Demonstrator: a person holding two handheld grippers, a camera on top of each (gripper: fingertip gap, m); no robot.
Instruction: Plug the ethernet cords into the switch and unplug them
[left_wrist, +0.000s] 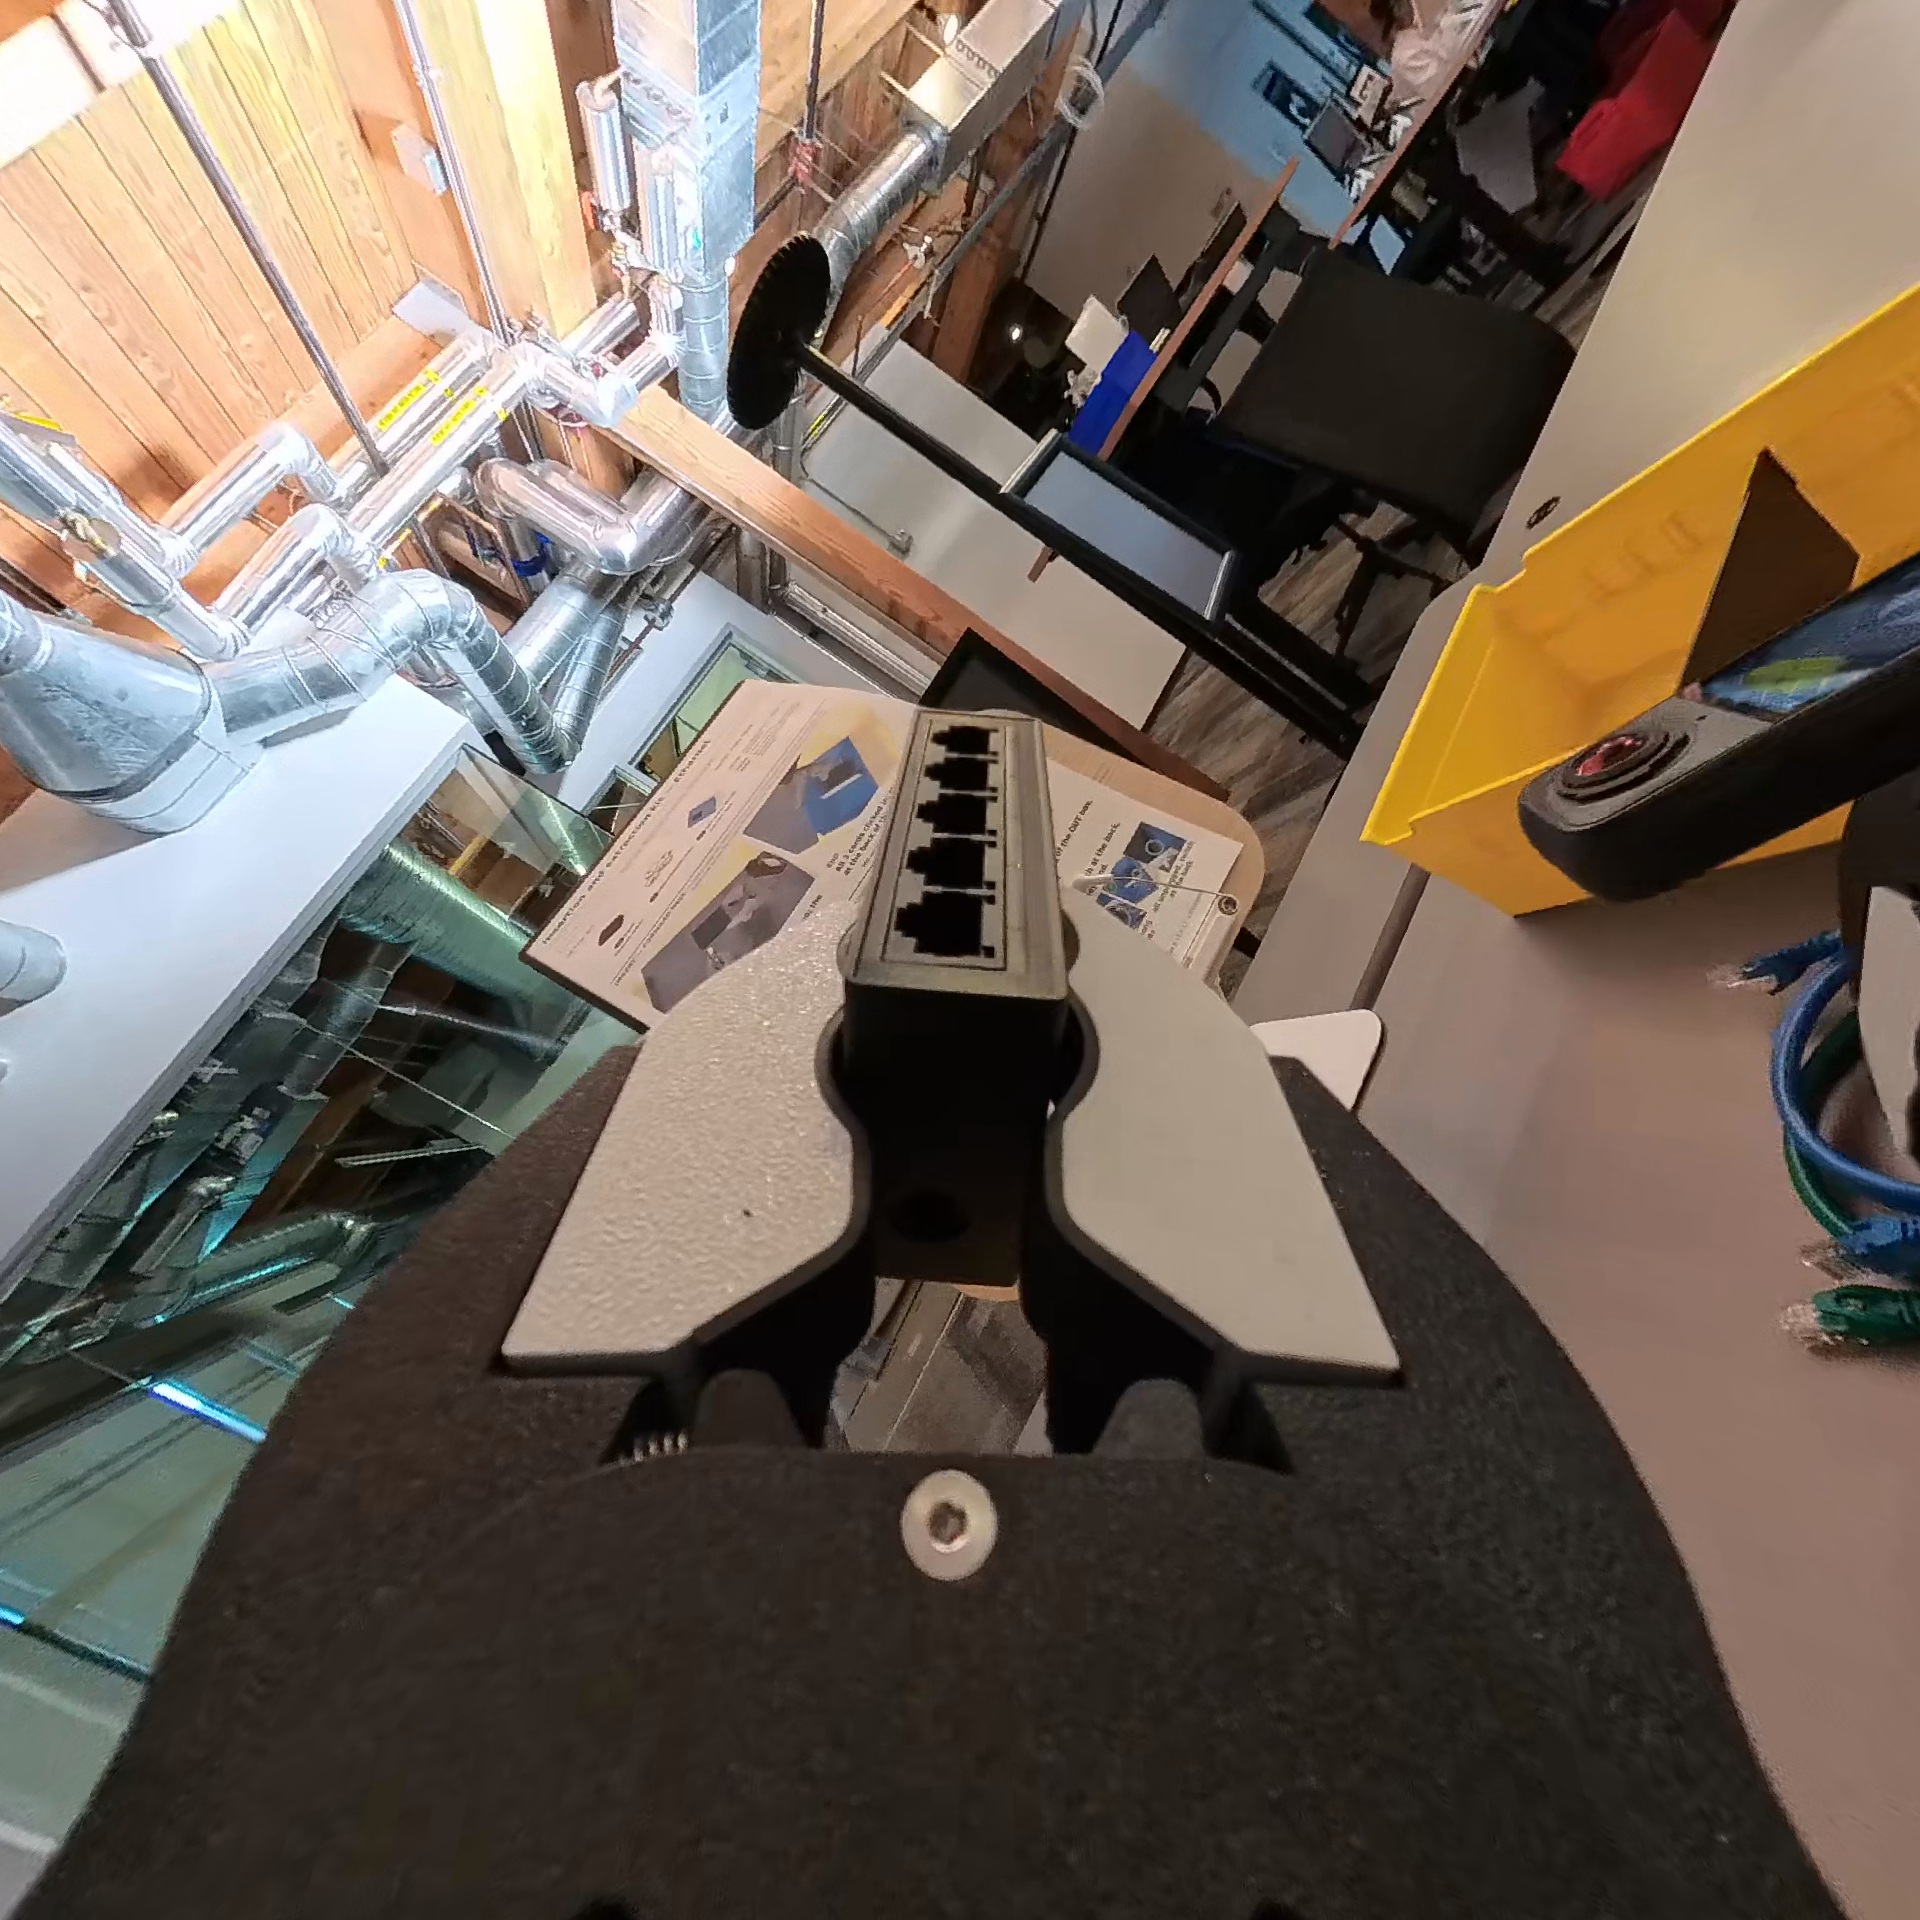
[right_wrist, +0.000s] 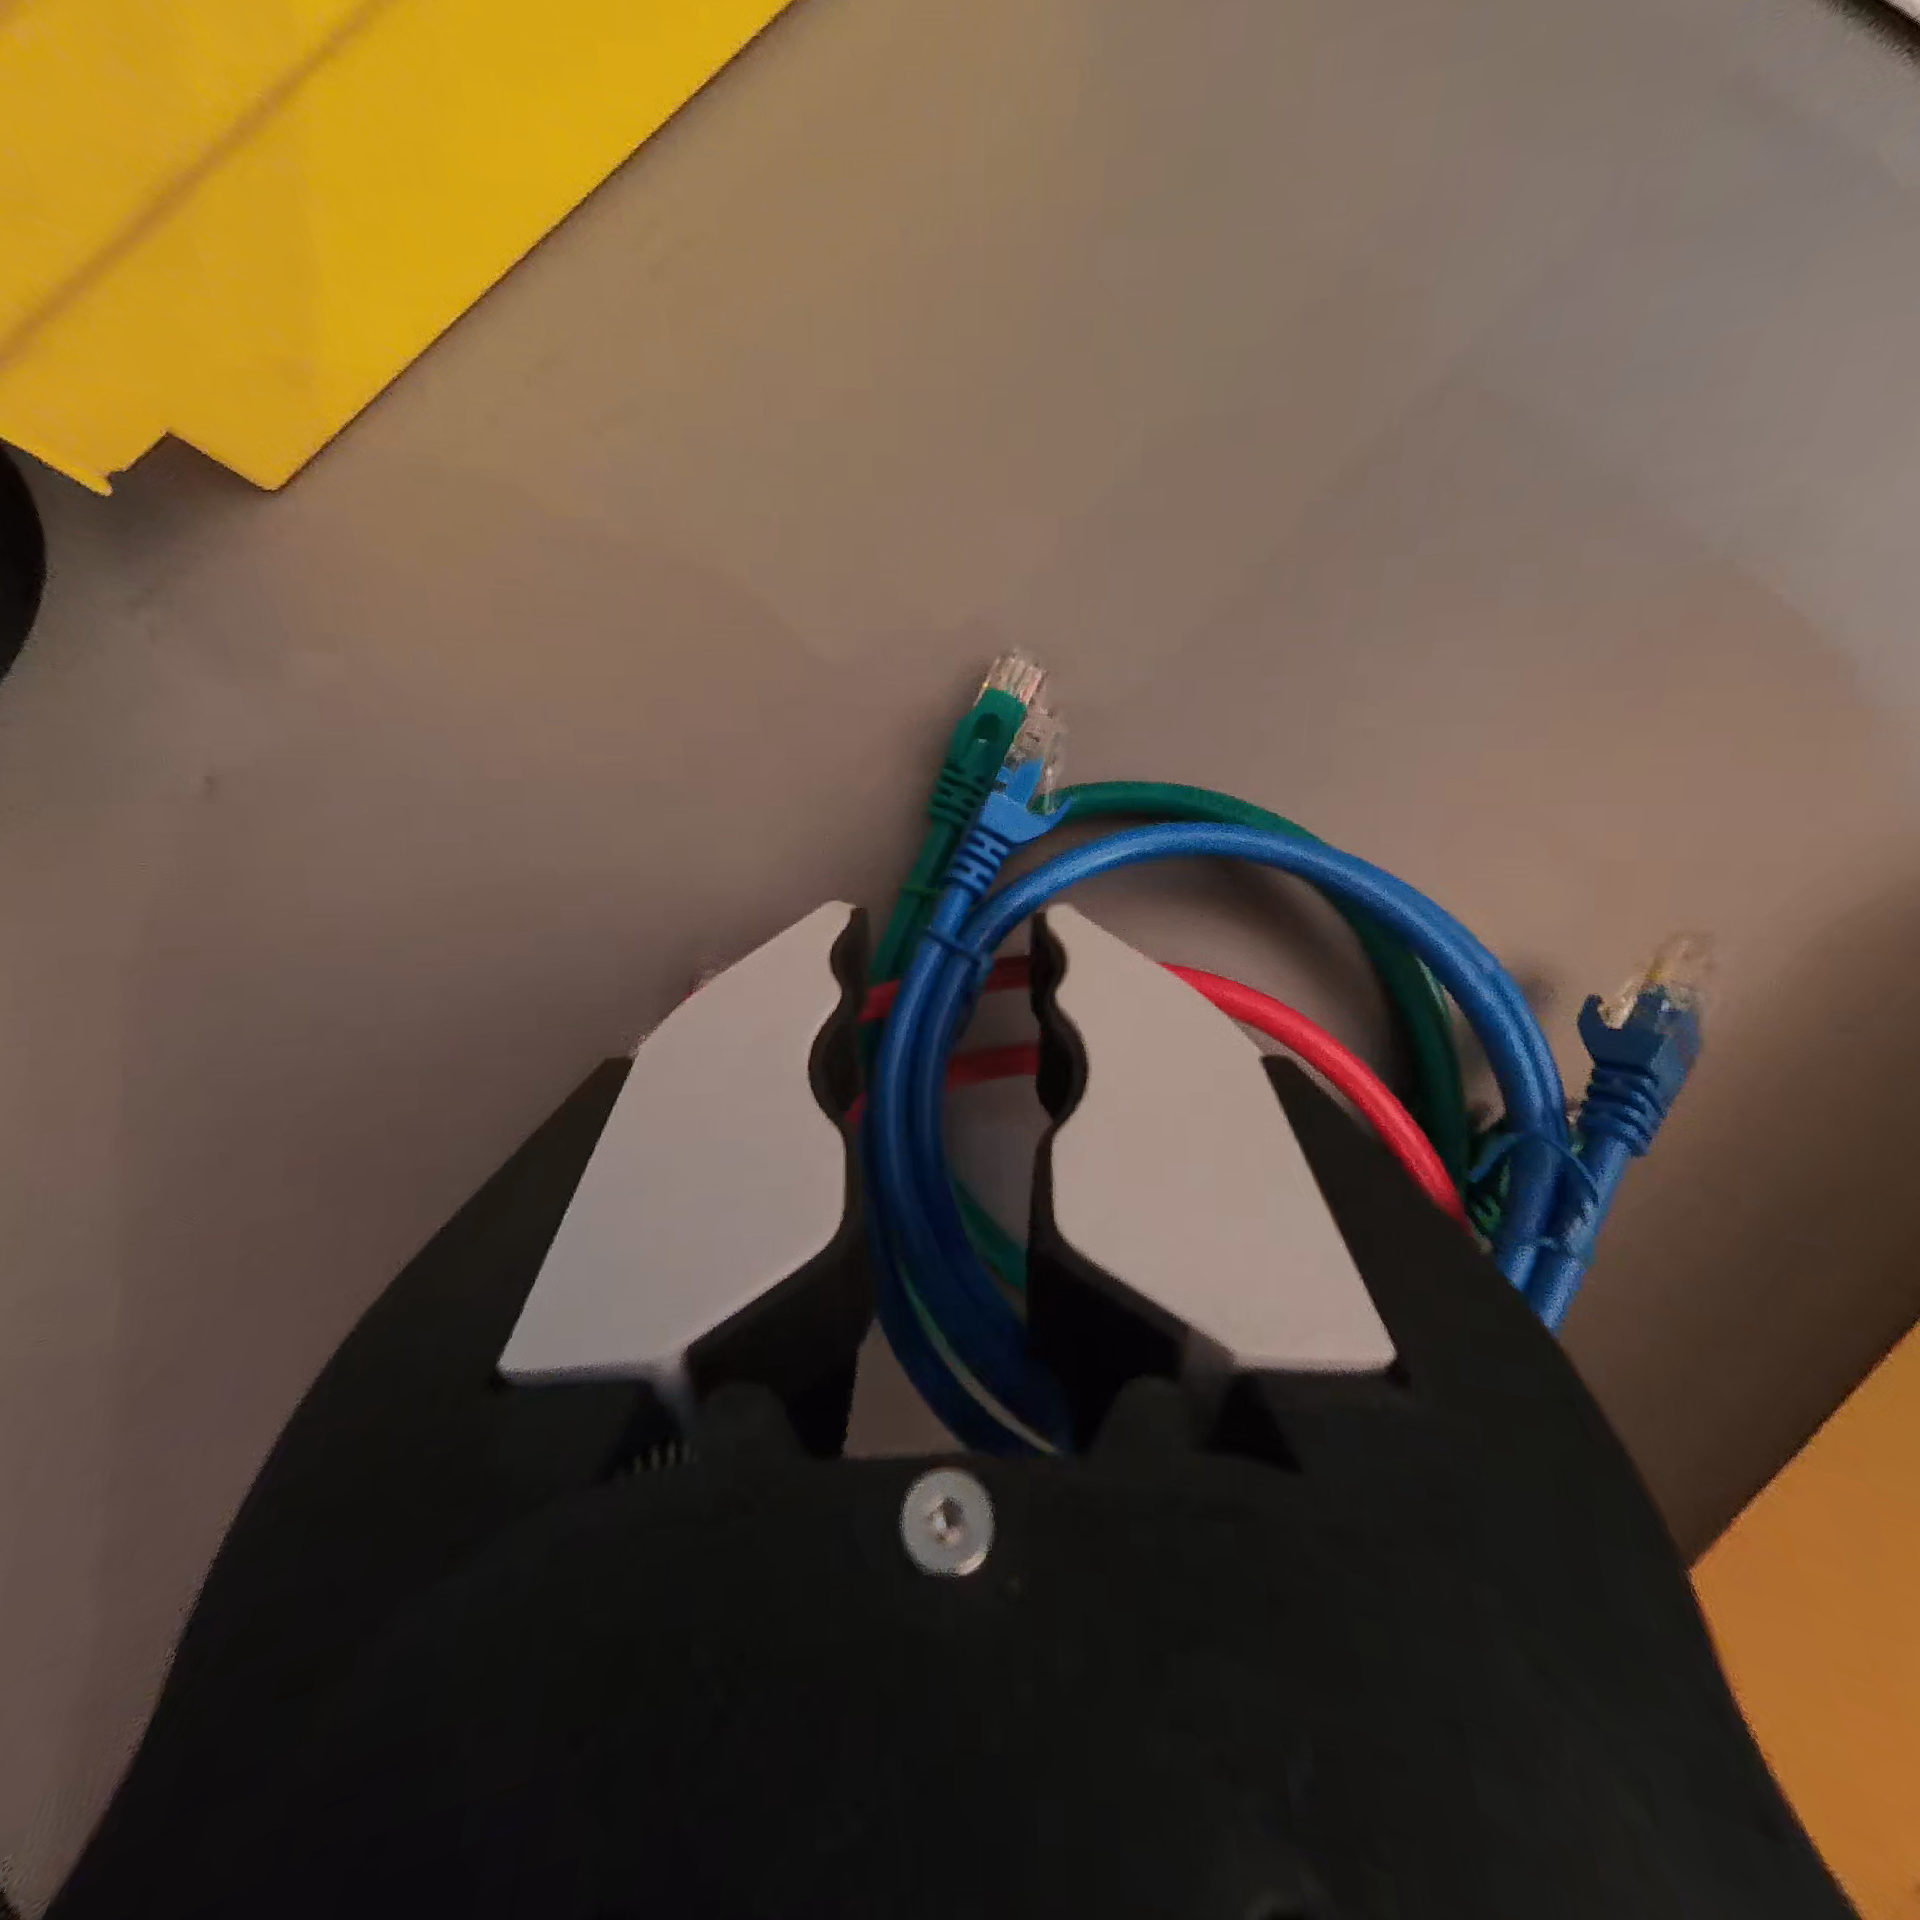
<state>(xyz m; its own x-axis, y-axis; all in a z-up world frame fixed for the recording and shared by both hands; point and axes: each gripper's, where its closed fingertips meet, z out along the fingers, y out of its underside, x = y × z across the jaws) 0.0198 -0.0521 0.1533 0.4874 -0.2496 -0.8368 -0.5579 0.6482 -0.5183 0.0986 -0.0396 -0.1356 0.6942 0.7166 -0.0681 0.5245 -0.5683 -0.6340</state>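
Observation:
My left gripper (left_wrist: 956, 956) is shut on a black ethernet switch (left_wrist: 951, 852) and holds it in the air, its row of empty ports facing the camera. A loose coil of blue (right_wrist: 1299, 862), green (right_wrist: 1174, 798) and red (right_wrist: 1320, 1039) ethernet cords lies on the grey table (right_wrist: 1351, 416). My right gripper (right_wrist: 945, 925) is open just above the coil, with blue cord strands showing between its fingers. A green plug (right_wrist: 982, 748) and a blue plug (right_wrist: 997, 821) point away beyond the fingertips. Another blue plug (right_wrist: 1642, 1049) lies to the right. The cords also show in the left wrist view (left_wrist: 1797, 1091).
A yellow bin (left_wrist: 1610, 623) stands on the table behind the cords; it also shows in the right wrist view (right_wrist: 260, 208). A printed sheet (left_wrist: 727, 831) lies beyond the switch near the table's edge. An orange surface (right_wrist: 1818, 1662) is at the lower right. The grippers' ends are close to 30 cm from one another. My left tips are about 30 cm from the blue plug (right_wrist: 1642, 1049), my right tips only 9 cm.

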